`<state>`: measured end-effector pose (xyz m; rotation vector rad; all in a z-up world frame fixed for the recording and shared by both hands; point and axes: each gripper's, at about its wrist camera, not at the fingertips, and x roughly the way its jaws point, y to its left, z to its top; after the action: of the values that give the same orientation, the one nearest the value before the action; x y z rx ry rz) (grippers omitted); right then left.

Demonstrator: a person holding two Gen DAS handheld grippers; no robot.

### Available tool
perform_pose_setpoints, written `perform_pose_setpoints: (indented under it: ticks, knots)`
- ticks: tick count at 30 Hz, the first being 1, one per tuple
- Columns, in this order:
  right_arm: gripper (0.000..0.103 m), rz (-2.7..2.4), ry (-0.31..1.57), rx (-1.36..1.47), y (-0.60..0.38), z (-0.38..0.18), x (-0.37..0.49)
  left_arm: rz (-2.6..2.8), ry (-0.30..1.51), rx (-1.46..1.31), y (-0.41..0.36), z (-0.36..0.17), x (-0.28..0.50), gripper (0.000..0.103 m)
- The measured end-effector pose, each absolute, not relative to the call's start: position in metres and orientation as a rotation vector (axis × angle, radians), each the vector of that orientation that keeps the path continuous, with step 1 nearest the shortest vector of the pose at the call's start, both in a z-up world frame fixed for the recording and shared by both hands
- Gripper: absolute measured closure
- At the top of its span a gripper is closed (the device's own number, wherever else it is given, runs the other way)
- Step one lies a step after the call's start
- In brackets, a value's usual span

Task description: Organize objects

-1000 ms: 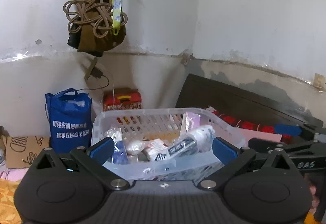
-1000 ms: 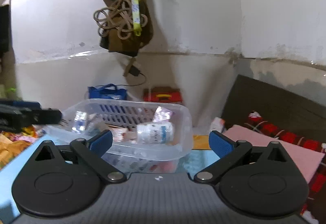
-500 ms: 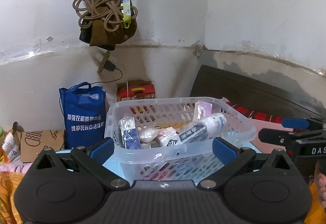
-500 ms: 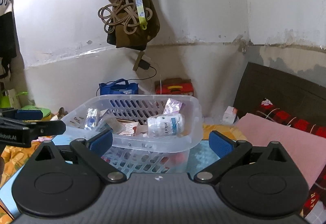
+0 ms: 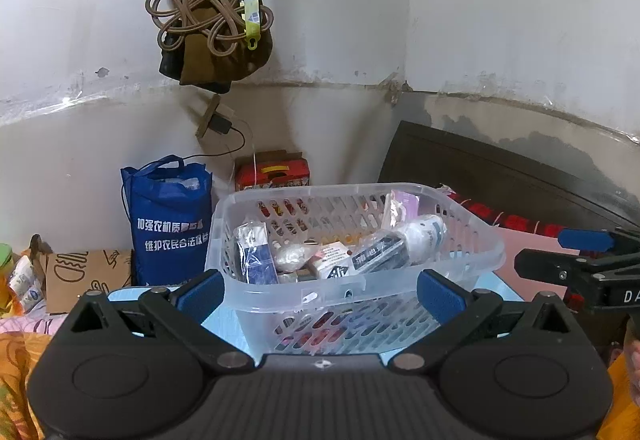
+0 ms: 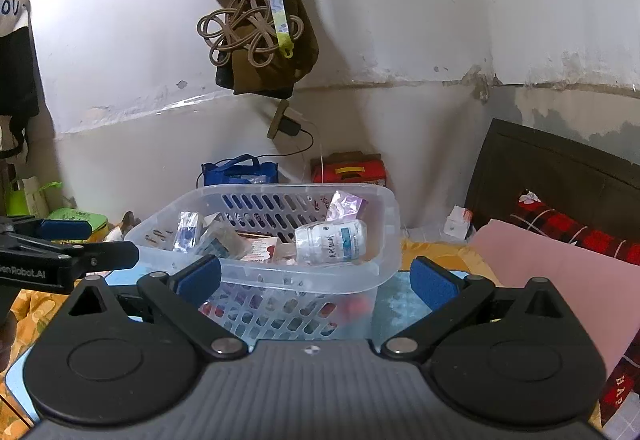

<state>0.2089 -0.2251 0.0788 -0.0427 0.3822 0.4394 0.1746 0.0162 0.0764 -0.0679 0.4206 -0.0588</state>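
Translucent plastic slotted basket (image 5: 472,240) sits on the light-blue table (image 6: 394,300), holding one white pill bottle (image 6: 332,242) lying sideways, one black tube (image 5: 380,252), one blue-white sachet (image 5: 254,252) and smaller packets, probably gathered there for sorting. Two tools face it: left tool (image 5: 320,292) and right tool (image 6: 316,280), both spread, gripping nothing. Blue tote bag (image 5: 170,220) stands behind.

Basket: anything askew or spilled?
Nothing spilled. The clear basket sits upright on the blue surface. Inside, the items lie jumbled: the white bottle is on its side and a dark tube slants against it.
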Motion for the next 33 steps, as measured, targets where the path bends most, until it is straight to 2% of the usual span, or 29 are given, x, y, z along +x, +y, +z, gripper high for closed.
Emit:
perform_pose_setpoints:
  ticks: [33]
  knots:
    - [0.0, 0.444, 0.379, 0.009, -0.236, 0.076, 0.209, -0.044, 0.421, -0.067, 0.012, 0.07, 0.174, 0.0]
